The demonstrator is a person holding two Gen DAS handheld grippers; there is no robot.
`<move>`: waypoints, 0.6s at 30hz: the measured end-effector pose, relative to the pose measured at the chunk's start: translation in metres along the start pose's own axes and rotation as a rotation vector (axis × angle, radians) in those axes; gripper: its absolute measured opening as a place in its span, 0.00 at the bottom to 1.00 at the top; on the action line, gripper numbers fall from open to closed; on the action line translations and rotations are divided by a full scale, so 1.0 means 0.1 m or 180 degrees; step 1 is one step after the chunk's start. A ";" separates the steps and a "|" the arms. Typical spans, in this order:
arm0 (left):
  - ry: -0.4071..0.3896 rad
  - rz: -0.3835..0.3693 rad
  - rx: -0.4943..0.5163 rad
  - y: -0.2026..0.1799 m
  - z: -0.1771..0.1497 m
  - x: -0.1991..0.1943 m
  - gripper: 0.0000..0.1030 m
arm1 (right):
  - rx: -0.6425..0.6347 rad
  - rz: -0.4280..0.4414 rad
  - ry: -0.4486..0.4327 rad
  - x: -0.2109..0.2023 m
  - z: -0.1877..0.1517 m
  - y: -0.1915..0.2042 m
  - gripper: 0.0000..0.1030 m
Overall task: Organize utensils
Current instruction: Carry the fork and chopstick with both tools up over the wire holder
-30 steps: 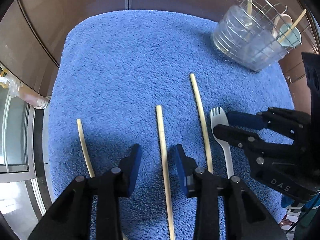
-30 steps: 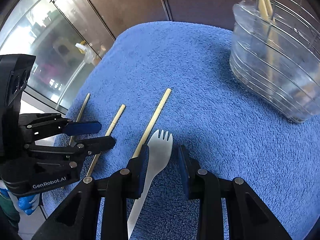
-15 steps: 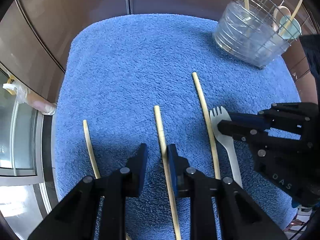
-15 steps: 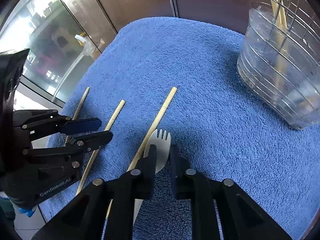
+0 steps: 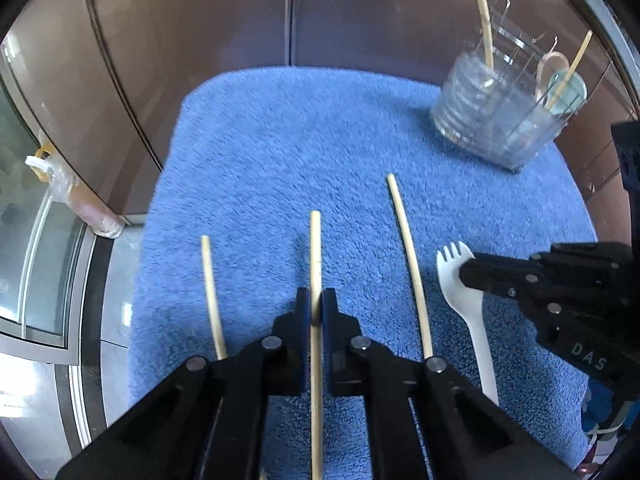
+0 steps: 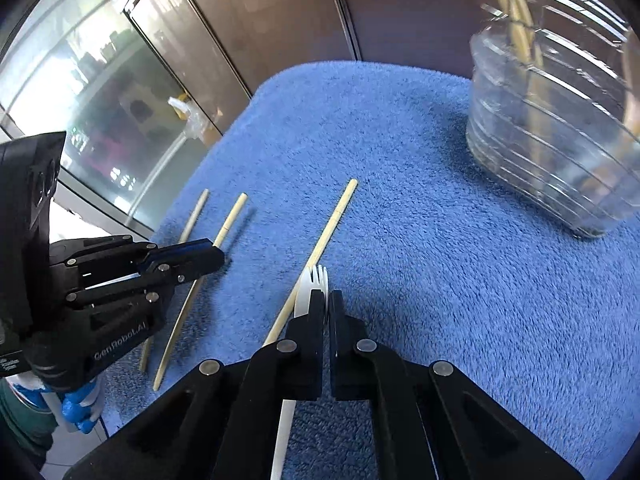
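While my left gripper (image 5: 316,300) has just been closing, its two pads now pinch the middle chopstick (image 5: 315,248) between them, the stick running straight out ahead of my fingertips and back under the jaws toward me. To the left of those fingers lies a second chopstick (image 5: 210,292) on the blue towel (image 5: 280,152), and just to their right a third, longer one (image 5: 408,252), both apart from my jaws. My right gripper (image 6: 326,300) has likewise just been closing, and it is clenched on the white spork (image 6: 310,288), whose tines poke out just past my fingertips while the handle trails back beneath the left jaw. Right beside that spork, on the left of my right fingers, the long chopstick (image 6: 324,240) lies slanting away across the towel. Farther left in the right wrist view I see my left gripper (image 6: 208,256) clamped on its stick. Ahead and to the right of both sets of fingers, well apart from them, stands the clear utensil holder (image 5: 500,120) within a wire rack, with a few sticks and a spoon already upright in it.
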State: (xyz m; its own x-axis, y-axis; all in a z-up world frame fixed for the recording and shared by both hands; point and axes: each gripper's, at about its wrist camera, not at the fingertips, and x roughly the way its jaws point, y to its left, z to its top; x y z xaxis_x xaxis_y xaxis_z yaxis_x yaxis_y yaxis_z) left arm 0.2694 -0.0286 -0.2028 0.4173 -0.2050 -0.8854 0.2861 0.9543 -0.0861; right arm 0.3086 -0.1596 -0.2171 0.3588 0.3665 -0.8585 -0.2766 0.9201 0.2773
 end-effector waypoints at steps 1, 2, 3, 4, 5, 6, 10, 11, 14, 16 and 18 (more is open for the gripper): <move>-0.0055 0.0012 -0.0005 0.00 -0.01 -0.05 0.05 | 0.0004 0.0003 -0.0035 -0.04 -0.02 0.01 0.02; -0.0109 0.0031 -0.0007 0.01 -0.02 -0.09 0.05 | 0.0002 0.0001 -0.0086 -0.09 -0.04 0.03 0.02; -0.0151 0.0043 -0.0005 0.02 -0.02 -0.13 0.05 | 0.0000 -0.0001 -0.0118 -0.12 -0.06 0.03 0.02; -0.0208 0.0056 -0.0004 0.02 -0.04 -0.18 0.05 | -0.0005 -0.0001 -0.0155 -0.18 -0.09 0.02 0.02; -0.0273 0.0068 -0.0006 0.01 -0.06 -0.24 0.05 | -0.0011 -0.0003 -0.0213 -0.22 -0.11 0.04 0.02; -0.0321 0.0080 -0.0003 0.01 -0.06 -0.27 0.05 | -0.0011 -0.0007 -0.0268 -0.27 -0.13 0.06 0.02; -0.0561 0.0130 -0.0010 0.02 -0.11 -0.45 0.05 | -0.0028 -0.0041 -0.0517 -0.49 -0.24 0.13 0.02; -0.0627 0.0147 -0.0017 -0.01 -0.13 -0.50 0.05 | -0.0027 -0.0053 -0.0582 -0.55 -0.26 0.14 0.02; -0.0844 0.0218 -0.0007 -0.04 -0.21 -0.68 0.05 | -0.0021 -0.0102 -0.0766 -0.75 -0.35 0.14 0.02; -0.0968 0.0249 -0.0010 -0.07 -0.26 -0.79 0.04 | -0.0027 -0.0131 -0.0871 -0.91 -0.43 0.11 0.02; -0.1085 0.0280 -0.0010 -0.10 -0.32 -0.90 0.05 | -0.0040 -0.0180 -0.0967 -1.05 -0.51 0.12 0.02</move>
State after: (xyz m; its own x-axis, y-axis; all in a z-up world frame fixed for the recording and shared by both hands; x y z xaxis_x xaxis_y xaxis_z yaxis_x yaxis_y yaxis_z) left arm 0.2016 -0.0125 -0.1370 0.7043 -0.1823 -0.6861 0.2338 0.9721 -0.0183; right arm 0.2218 -0.1946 -0.1459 0.6235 0.3411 -0.7035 -0.2590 0.9391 0.2259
